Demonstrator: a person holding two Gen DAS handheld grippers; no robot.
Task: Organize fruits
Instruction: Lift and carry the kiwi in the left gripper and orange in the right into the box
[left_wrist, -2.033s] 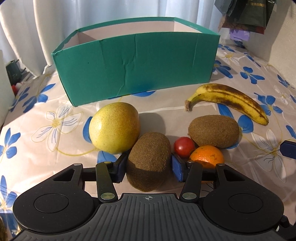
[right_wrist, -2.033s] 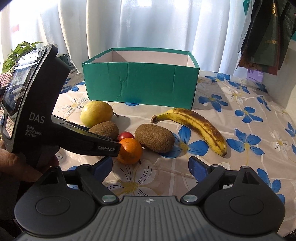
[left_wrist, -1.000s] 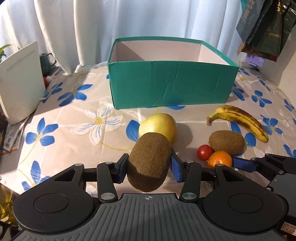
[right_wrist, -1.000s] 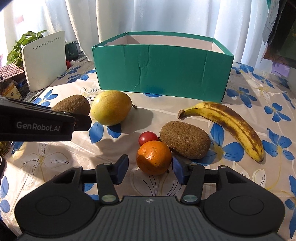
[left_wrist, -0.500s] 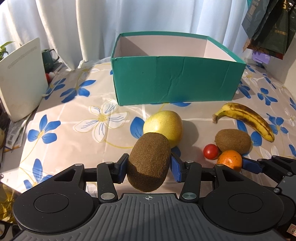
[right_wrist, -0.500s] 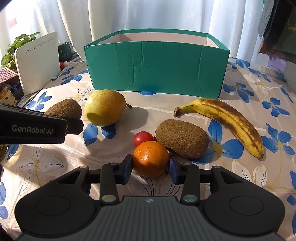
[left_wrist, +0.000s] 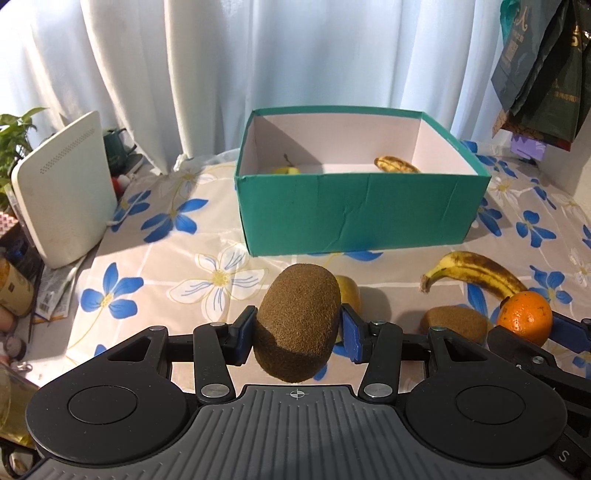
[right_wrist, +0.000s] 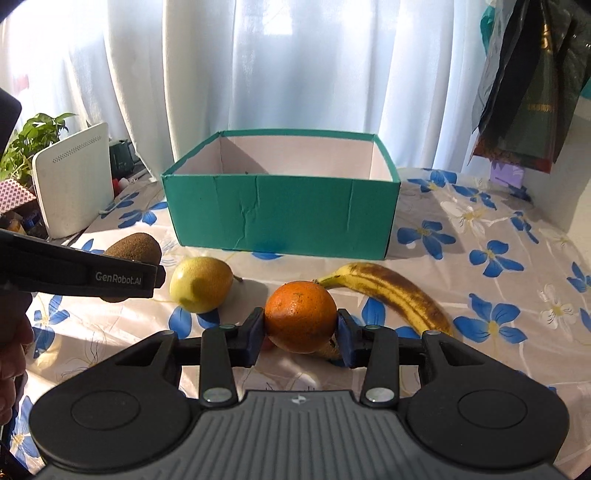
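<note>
Carrying two round fruits at once toward the teal cardboard box (right_wrist: 280, 210) invites trouble: the kiwi (left_wrist: 298, 325) sits end-on in the left gripper (left_wrist: 298, 334), pinched only across its middle by the narrow blue pads, so a tilt could let it roll out, while the glossy-skinned orange (right_wrist: 300, 315) in the right gripper (right_wrist: 300, 332) could slip the same way. Both pairs of jaws are closed onto their fruit, raised above the flowered tablecloth (right_wrist: 480, 236) in front of the box. Judging from the two tools' closeness, they might also knock together over the box's opening. The kiwi looks brown, fuzzy and oblong; the orange is bright and dimpled. A pear (right_wrist: 201, 282), a spotted banana (right_wrist: 391, 291) and a second kiwi (left_wrist: 456, 323) lie on the cloth; the box already shows a banana (left_wrist: 397, 165) and a yellow-green fruit (left_wrist: 286, 170) inside.
</note>
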